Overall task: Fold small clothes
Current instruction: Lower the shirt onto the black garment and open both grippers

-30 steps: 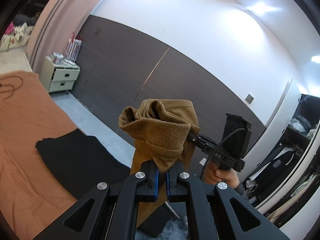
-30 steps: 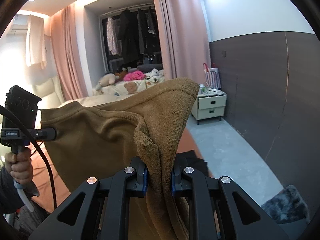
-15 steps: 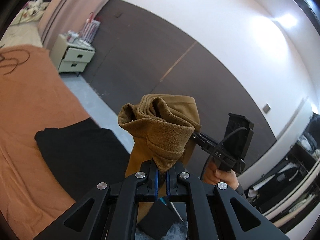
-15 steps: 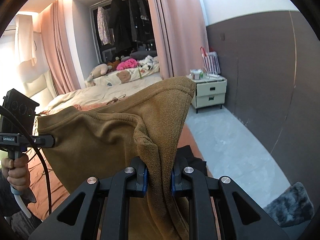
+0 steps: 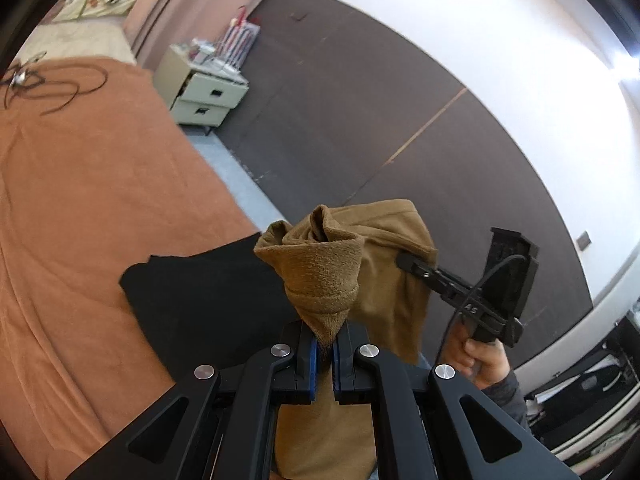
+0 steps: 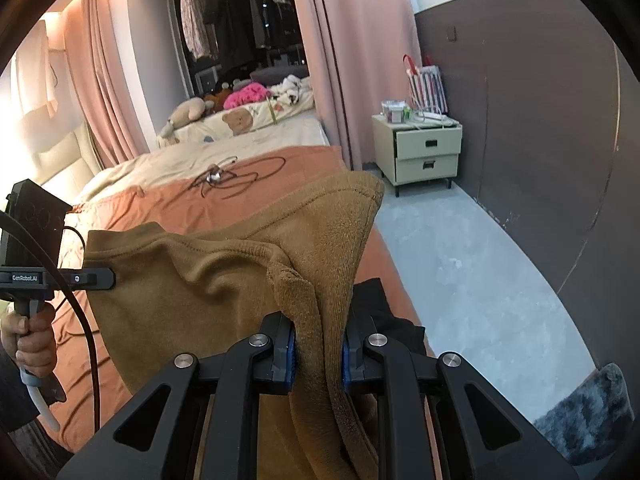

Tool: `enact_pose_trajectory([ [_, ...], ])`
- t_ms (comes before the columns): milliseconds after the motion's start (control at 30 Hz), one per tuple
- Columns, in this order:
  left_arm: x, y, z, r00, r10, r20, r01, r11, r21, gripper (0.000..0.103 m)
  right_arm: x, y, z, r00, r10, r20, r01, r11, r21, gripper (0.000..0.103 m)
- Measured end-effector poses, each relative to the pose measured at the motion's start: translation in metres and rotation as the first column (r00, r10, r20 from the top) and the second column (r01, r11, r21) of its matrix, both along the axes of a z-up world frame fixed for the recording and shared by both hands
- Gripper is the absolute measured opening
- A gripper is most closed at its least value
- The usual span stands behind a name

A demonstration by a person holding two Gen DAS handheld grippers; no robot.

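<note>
Both tongs, left tongs and right tongs, clamp the brown garment aloft; bunched cloth could slip free.

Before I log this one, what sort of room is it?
A bedroom: a bed with stuffed toys at its far end, a two-drawer nightstand beside it, and hanging clothes behind pink curtains.
</note>
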State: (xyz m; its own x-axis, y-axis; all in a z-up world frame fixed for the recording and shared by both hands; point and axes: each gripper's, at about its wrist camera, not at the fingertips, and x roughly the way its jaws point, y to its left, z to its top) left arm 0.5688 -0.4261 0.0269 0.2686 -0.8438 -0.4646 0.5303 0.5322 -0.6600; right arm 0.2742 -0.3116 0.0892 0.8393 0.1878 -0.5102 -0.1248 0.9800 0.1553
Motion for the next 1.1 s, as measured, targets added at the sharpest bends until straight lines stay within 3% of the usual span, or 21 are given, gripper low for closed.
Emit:
enact_pose_trajectory([
  [267,0.045,-0.004,-0.04,0.999,0.023,-0.033,-0.022,0.999,0.03,0.005,-0.012,-0.028,-0.004,0.998,-0.023,-0.061,0.023,1.0,0.003,0.015],
  [300,0.052,-0.005,-0.047,0.999,0.036,-0.036,-0.034,0.998,0.052,0.005,-0.013,-0.028,-0.003,0.996,-0.039,-0.078,0.039,0.999,-0.003,0.015],
  [333,0.058,-0.008,-0.057,0.997,0.06,-0.044,-0.055,0.993,0.106,0.007,-0.008,-0.027,-0.008,0.989,-0.077,-0.122,0.075,0.997,-0.02,0.023],
  [433,0.075,-0.012,-0.092,0.983,0.111,-0.149,-0.076,0.972,0.223,0.026,0.006,-0.033,-0.023,0.954,-0.172,-0.245,0.159,0.985,-0.07,0.049],
  [467,0.078,-0.009,-0.105,0.972,0.142,-0.186,-0.093,0.963,0.252,0.035,0.005,-0.035,-0.021,0.947,-0.194,-0.256,0.182,0.981,-0.071,0.049],
  [567,0.074,0.003,-0.116,0.965,0.18,-0.192,-0.128,0.959,0.252,0.048,-0.014,-0.037,-0.009,0.948,-0.197,-0.249,0.195,0.98,-0.033,0.049],
  [733,0.066,0.015,-0.11,0.961,0.204,-0.186,-0.15,0.951,0.269,0.052,-0.056,-0.031,0.009,0.943,-0.203,-0.263,0.195,0.979,-0.053,0.049],
  [1100,0.032,0.042,-0.062,0.969,0.205,-0.136,-0.162,0.949,0.271,0.058,-0.115,-0.01,0.038,0.94,-0.189,-0.283,0.185,0.982,-0.042,0.049],
])
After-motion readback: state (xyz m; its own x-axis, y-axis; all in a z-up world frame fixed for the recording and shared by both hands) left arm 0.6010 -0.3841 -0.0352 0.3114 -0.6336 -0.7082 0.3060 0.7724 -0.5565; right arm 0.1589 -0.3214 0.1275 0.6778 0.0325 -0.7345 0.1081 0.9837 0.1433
